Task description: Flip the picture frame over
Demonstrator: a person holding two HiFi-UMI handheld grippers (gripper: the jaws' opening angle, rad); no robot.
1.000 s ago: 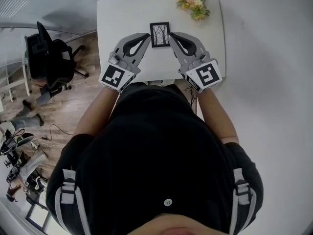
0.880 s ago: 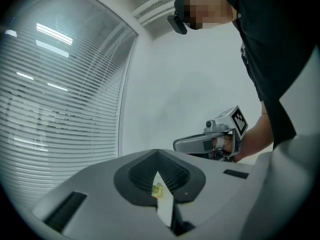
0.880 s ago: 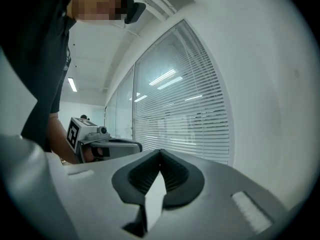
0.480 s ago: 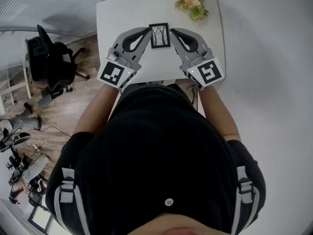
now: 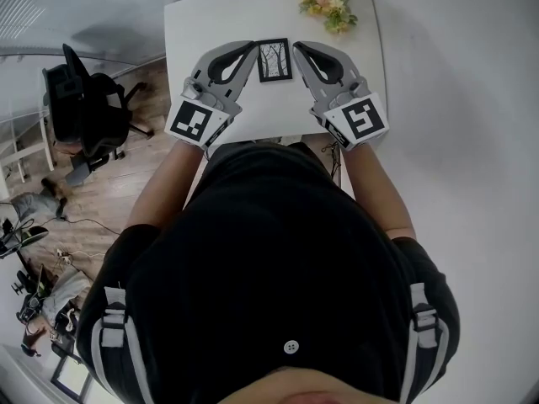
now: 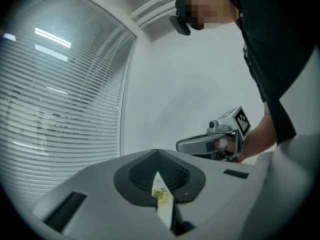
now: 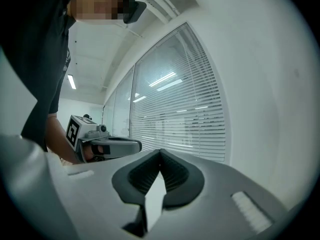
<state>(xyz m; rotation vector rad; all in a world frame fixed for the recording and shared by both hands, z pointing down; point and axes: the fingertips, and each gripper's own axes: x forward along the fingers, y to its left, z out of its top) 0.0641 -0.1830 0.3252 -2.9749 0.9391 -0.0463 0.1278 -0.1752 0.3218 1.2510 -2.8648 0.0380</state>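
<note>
Grey left hand-held gripper [image 5: 251, 50]: my ribbed jaws meet with nothing between them; tip just left of the frame.
Grey right hand-held gripper [image 5: 297, 50]: closed likewise, empty; I judge that flanking suits handling both edges.
Picture frame [image 5: 274, 60]: flat black rectangle, tree print upward, lying on the tabletop.
Tabletop [image 5: 202, 23]: smooth, white.
Flowers [image 5: 330, 7]: soft sprig, far corner.

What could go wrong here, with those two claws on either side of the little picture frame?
1. The left gripper and right gripper are both shut and flank the picture frame rather than clamping it. If it is lifted between just two tips, it might slip and drop onto the table.
2. The flowers lie at the far corner on the right gripper's side, so a wide flip could brush them.
</note>
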